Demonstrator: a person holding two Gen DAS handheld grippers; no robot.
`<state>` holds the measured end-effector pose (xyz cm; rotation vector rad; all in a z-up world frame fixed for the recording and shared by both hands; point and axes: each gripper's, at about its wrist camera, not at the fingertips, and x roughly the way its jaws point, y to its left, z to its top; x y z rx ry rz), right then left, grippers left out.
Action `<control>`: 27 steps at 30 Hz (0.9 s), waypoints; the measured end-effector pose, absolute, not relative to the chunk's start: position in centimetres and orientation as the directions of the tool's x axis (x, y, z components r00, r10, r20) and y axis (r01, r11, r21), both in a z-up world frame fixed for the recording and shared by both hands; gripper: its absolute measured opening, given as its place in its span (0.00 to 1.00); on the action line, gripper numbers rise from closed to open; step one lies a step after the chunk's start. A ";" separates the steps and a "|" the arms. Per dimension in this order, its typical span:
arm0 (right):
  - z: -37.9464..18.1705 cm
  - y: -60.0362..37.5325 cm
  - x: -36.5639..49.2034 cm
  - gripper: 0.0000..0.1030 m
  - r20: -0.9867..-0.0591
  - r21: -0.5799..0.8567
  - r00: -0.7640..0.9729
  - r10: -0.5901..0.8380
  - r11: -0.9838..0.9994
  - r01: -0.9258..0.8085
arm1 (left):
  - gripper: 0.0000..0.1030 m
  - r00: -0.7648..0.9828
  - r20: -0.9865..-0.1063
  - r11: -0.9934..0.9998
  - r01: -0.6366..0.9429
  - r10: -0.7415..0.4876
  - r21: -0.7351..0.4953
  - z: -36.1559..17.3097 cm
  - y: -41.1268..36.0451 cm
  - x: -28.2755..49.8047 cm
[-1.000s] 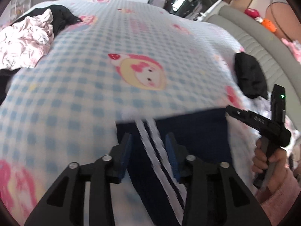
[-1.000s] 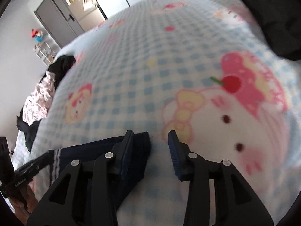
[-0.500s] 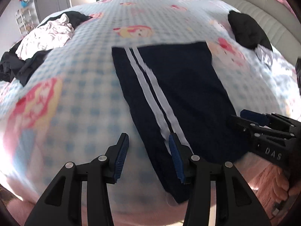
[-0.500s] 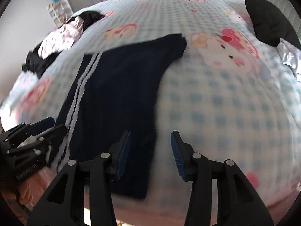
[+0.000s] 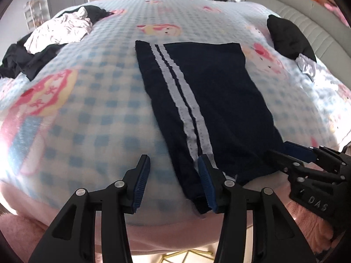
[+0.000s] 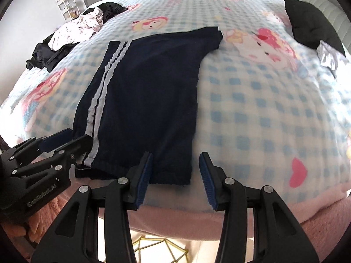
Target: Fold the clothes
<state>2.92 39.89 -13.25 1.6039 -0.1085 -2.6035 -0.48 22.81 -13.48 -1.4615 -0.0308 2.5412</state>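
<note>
Navy trousers with two white side stripes lie flat on the blue-checked cartoon blanket, reaching from mid-bed to the near edge; they also show in the right wrist view. My left gripper is open and empty at the near left corner of the trousers, above the striped hem. My right gripper is open and empty at the near right corner of the hem. Each gripper shows in the other's view: the right one, the left one.
A heap of pink-white and black clothes lies at the far left of the bed. A black garment and a small silvery cloth lie at the far right, beside a grey sofa. The bed's pink edge is just below the grippers.
Both grippers have drawn back from the far end of the trousers to the near hem at the bed's edge. The trousers now lie spread out flat. Both grippers stay open.
</note>
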 end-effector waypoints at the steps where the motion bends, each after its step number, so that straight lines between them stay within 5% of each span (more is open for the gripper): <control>1: -13.3 40.2 3.1 0.44 -0.886 0.110 -0.450 -0.110 -0.994 0.026 | 0.47 -0.492 -0.849 -0.978 -0.162 0.195 -0.131 -13.3 22.4 -0.3; 7: -11.5 43.0 4.6 0.45 -0.814 0.243 -0.548 -0.190 -0.970 -0.025 | 0.45 -0.516 -0.778 -0.927 -0.099 0.359 -0.362 -13.0 19.4 1.4; 14: -13.0 43.6 4.5 0.46 -0.833 0.241 -0.523 -0.182 -0.970 -0.045 | 0.45 -0.502 -0.831 -0.969 -0.072 0.239 -0.235 -14.1 19.8 1.6; 18: -13.7 45.1 5.2 0.46 -0.829 0.293 -0.521 -0.205 -0.952 -0.092 | 0.45 -0.535 -0.793 -0.949 -0.055 0.291 -0.311 -13.4 18.5 2.4; 23: -12.5 45.5 5.6 0.46 -0.790 0.340 -0.570 -0.226 -0.935 -0.100 | 0.45 -0.494 -0.704 -0.840 -0.109 0.510 -0.532 -13.7 18.1 2.9; 27: -12.0 44.8 5.6 0.46 -0.783 0.316 -0.581 -0.221 -0.946 -0.065 | 0.45 -0.467 -0.758 -0.880 -0.109 0.455 -0.462 -14.4 19.3 2.4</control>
